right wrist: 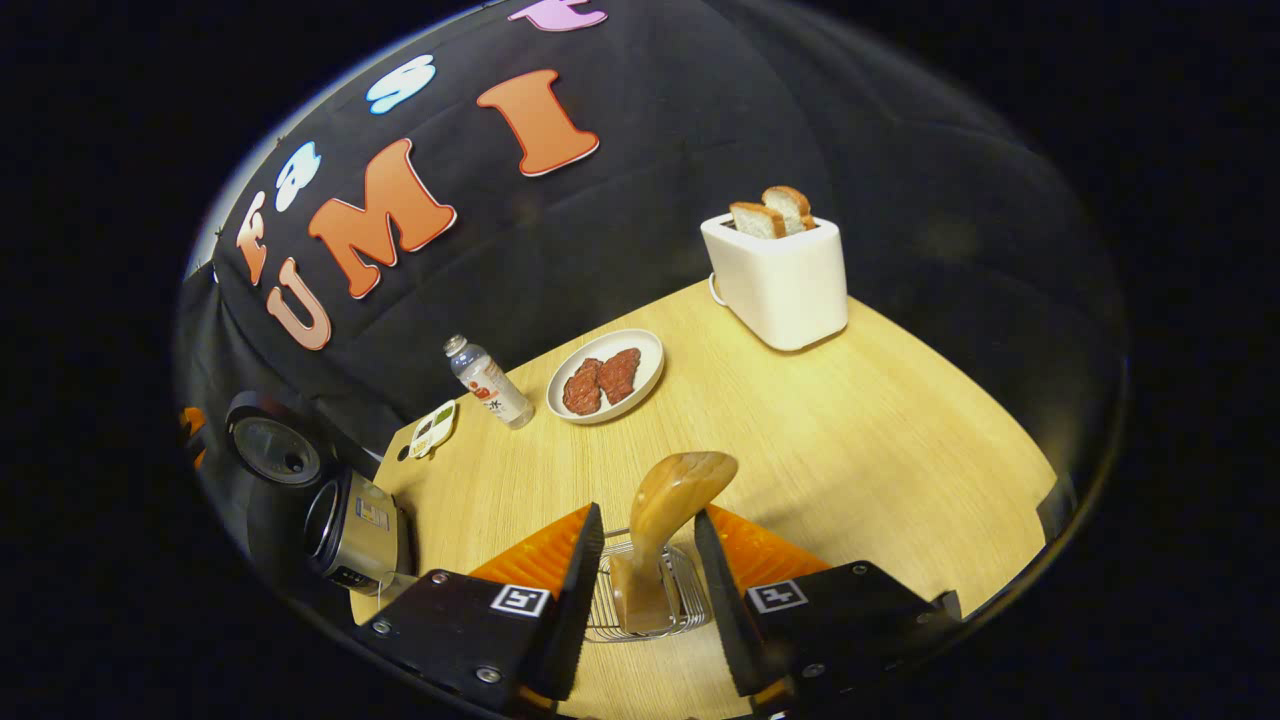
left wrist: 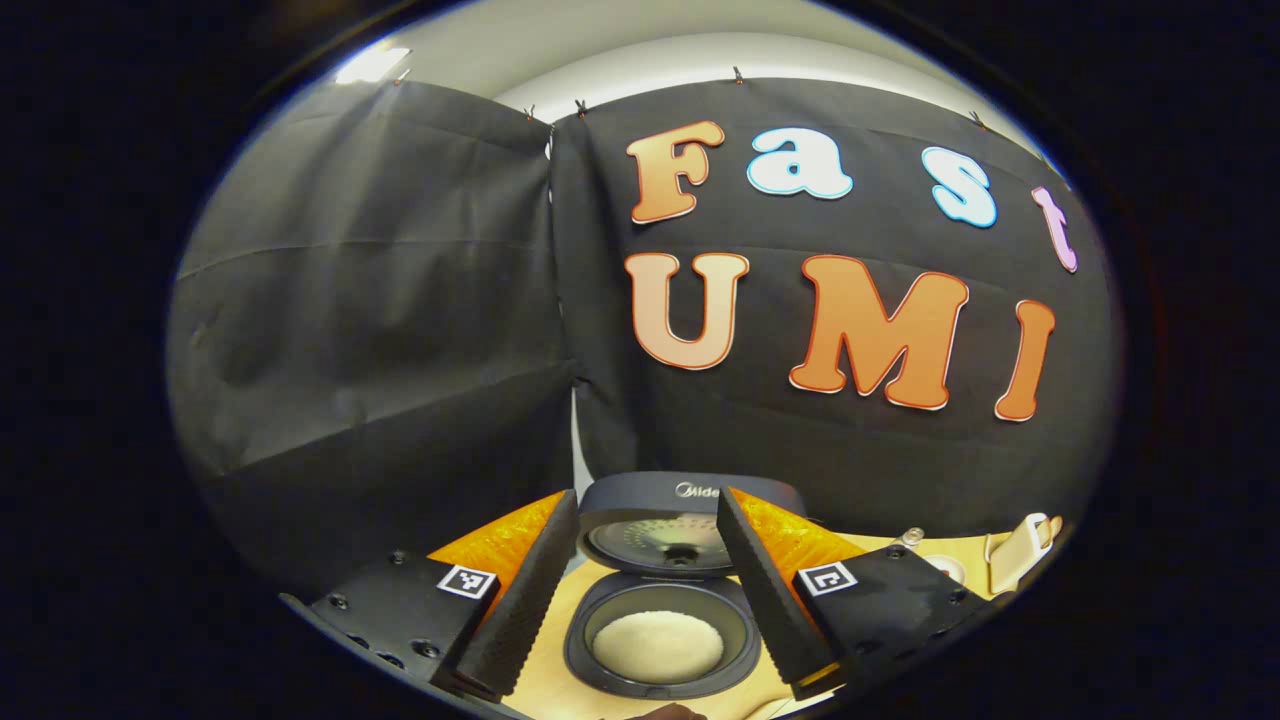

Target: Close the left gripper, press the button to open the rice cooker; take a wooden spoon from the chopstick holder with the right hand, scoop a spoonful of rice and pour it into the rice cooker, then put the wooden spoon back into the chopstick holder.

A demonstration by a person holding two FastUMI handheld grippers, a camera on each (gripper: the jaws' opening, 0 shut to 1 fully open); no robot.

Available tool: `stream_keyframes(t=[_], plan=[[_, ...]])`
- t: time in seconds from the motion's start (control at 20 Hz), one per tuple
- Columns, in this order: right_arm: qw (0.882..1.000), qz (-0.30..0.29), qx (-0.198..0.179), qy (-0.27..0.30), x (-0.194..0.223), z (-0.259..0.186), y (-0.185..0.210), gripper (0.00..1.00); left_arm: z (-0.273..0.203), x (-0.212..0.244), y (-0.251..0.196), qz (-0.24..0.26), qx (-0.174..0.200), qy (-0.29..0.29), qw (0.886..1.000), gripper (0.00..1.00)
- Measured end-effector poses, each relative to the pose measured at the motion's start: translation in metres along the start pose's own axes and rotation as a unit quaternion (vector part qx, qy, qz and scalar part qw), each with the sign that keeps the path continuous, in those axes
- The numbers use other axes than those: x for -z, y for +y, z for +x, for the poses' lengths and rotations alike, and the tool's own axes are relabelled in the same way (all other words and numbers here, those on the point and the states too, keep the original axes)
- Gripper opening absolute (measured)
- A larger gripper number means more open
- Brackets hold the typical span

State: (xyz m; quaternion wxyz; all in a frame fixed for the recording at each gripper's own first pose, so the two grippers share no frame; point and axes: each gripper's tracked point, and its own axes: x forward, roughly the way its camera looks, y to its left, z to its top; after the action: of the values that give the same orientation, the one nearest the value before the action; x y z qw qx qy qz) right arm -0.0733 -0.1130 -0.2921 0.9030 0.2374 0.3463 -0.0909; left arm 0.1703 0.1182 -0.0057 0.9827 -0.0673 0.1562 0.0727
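The rice cooker [left wrist: 655, 610] sits on the wooden table [right wrist: 850, 440] with its lid [left wrist: 665, 525] raised and white rice [left wrist: 657, 645] lying in the inner pot, framed in the left gripper view between the spread fingers of the left gripper [left wrist: 645, 610], which holds nothing. In the right gripper view the wooden spoon [right wrist: 665, 520] stands bowl-up in the wire chopstick holder [right wrist: 640, 590], and the right gripper [right wrist: 645, 590] straddles it with fingers apart (neither one pressing on the spoon). Farther off on the table are a plate [right wrist: 605, 375] with two pieces of meat, a small bottle [right wrist: 488, 383], and a white toaster [right wrist: 778, 280] with two bread slices sticking up.
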Motion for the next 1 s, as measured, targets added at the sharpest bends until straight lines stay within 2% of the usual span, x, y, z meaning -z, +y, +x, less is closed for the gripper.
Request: stream_keyframes(t=[0.05,0.15,0.3,0.4,0.55,0.75,0.8,0.9,1.0], plan=[[1.0,-0.007,0.006,-0.009,-0.008,-0.008,-0.002,0.68,0.013,-0.005,-0.005,0.0,0.009,0.009,1.0,0.94],[0.999,-0.018,0.014,-0.031,-0.027,-0.025,-0.001,0.78,0.037,-0.012,-0.013,0.012,0.019,0.025,0.999,0.92],[0.997,-0.033,0.026,-0.059,-0.05,-0.05,0.0,0.87,0.085,0.007,-0.03,0.035,0.035,0.075,0.996,0.9],[0.996,-0.043,0.034,-0.069,-0.057,-0.065,-0.002,0.89,0.107,0.029,-0.041,0.042,0.047,0.117,0.991,0.92],[0.993,-0.061,0.05,-0.085,-0.066,-0.082,-0.007,0.89,0.12,0.041,-0.042,0.065,0.04,0.152,0.985,0.92],[0.992,-0.077,0.054,-0.081,-0.061,-0.087,-0.004,0.89,0.104,0.072,-0.048,0.061,0.038,0.225,0.972,0.92],[0.992,-0.08,0.052,-0.079,-0.06,-0.087,-0.001,0.89,0.098,0.085,-0.048,0.06,0.031,0.249,0.966,0.94],[0.993,-0.085,0.043,-0.072,-0.057,-0.082,0.006,0.89,0.073,0.129,-0.049,0.053,0.037,0.332,0.941,0.94],[0.993,-0.092,0.037,-0.066,-0.056,-0.079,0.011,0.89,0.051,0.152,-0.044,0.051,0.035,0.373,0.926,0.95]])
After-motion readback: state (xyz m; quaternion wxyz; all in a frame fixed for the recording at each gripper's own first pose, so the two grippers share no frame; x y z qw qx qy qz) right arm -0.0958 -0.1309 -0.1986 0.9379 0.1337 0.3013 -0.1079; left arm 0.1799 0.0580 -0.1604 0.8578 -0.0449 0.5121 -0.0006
